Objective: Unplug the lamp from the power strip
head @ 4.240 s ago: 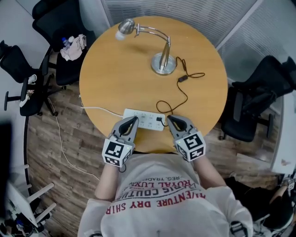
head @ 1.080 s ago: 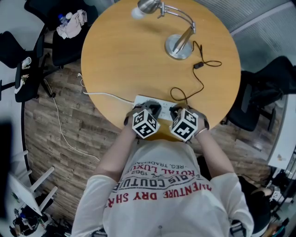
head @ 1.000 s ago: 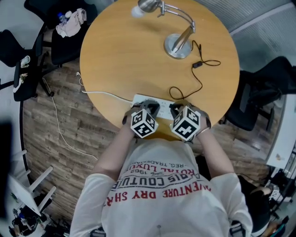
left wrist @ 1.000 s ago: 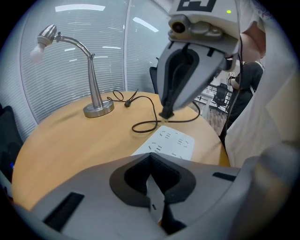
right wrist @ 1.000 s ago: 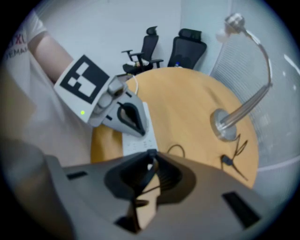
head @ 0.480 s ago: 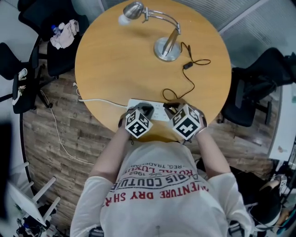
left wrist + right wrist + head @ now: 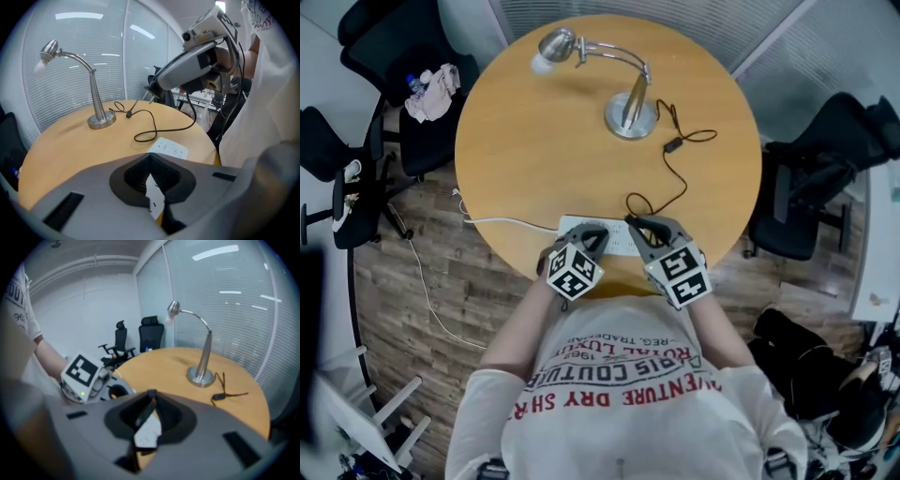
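Note:
The silver desk lamp [image 7: 630, 112] stands at the far side of the round wooden table [image 7: 525, 159]. Its black cord [image 7: 666, 192] runs toward me to the plug [image 7: 636, 221]. My right gripper [image 7: 639, 223] is shut on that plug, raised just above the white power strip [image 7: 609, 236]. In the left gripper view the right gripper [image 7: 152, 86] hangs over the table with the cord [image 7: 150, 133] rising to it, and the strip's [image 7: 168, 148] visible sockets are empty. My left gripper [image 7: 592, 236] is shut, with nothing between its jaws, over the strip's left part.
The strip's white cable [image 7: 502, 222] runs off the table's left edge to the wooden floor. Black office chairs stand at the right [image 7: 811, 187] and upper left [image 7: 394, 47], one holding a cloth and a bottle [image 7: 431, 92]. The lamp cord's inline switch [image 7: 671, 145] lies near the lamp's base.
The head view has shifted. Both grippers have tilted back toward me, no longer pointing straight down. The right one has come off the strip with the plug; the left stays over it.

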A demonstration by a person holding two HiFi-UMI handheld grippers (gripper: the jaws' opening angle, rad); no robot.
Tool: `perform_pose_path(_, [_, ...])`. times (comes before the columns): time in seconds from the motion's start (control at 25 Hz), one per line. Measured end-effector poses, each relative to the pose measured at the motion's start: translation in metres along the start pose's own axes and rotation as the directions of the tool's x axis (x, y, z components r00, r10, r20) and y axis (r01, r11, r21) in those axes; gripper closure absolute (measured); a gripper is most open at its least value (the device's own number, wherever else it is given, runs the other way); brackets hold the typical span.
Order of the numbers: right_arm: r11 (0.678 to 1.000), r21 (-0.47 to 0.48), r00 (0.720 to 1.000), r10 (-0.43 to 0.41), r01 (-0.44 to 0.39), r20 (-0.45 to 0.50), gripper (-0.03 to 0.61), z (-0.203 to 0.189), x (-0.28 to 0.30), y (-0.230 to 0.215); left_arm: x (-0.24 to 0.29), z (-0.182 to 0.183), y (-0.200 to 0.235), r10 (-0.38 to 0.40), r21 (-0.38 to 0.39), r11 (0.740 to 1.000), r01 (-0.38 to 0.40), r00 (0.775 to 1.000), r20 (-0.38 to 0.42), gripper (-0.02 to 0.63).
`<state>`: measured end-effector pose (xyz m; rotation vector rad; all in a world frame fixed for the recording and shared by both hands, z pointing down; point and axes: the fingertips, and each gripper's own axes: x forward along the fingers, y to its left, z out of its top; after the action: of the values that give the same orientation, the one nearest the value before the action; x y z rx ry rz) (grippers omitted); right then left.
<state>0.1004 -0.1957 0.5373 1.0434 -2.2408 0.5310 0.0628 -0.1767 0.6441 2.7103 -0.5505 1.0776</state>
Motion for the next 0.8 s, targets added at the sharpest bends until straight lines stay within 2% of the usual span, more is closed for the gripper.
perform_pose_path(0.12, [0.999, 0.022, 0.995, -0.044, 0.042, 0.086, 0.506, 0.016, -0.009, -0.012, -0.018, 0.029, 0.018, 0.079, -0.015, 0.997, -0.078, 0.994, 0.08, 0.586])
perform_pose_path(0.32, [0.995, 0.065, 0.969, -0.086, 0.073, 0.233, 0.506, 0.036, -0.023, -0.021, -0.052, 0.076, 0.037, 0.168, -0.038, 0.986, -0.164, 0.959, 0.228, 0.586])
perform_pose_path(0.44, [0.995, 0.049, 0.947, -0.093, 0.082, 0.307, 0.506, 0.049, -0.032, -0.022, -0.08, 0.114, 0.046, 0.194, -0.075, 0.981, -0.179, 0.919, 0.345, 0.586])
perform_pose_path(0.6, [0.997, 0.028, 0.911, -0.08, 0.075, 0.405, 0.505, 0.068, -0.046, -0.022, -0.121, 0.153, 0.056, 0.236, -0.123, 0.972, -0.201, 0.849, 0.473, 0.586])
perform_pose_path(0.68, [0.997, 0.046, 0.897, -0.08, 0.066, 0.435, 0.505, 0.075, -0.054, -0.022, -0.14, 0.165, 0.061, 0.26, -0.152, 0.965, -0.212, 0.814, 0.519, 0.586])
perform_pose_path(0.8, [0.994, 0.075, 0.866, -0.105, 0.079, 0.49, 0.505, 0.085, -0.067, -0.027, -0.159, 0.172, 0.069, 0.285, -0.193, 0.958, -0.213, 0.78, 0.556, 0.586])
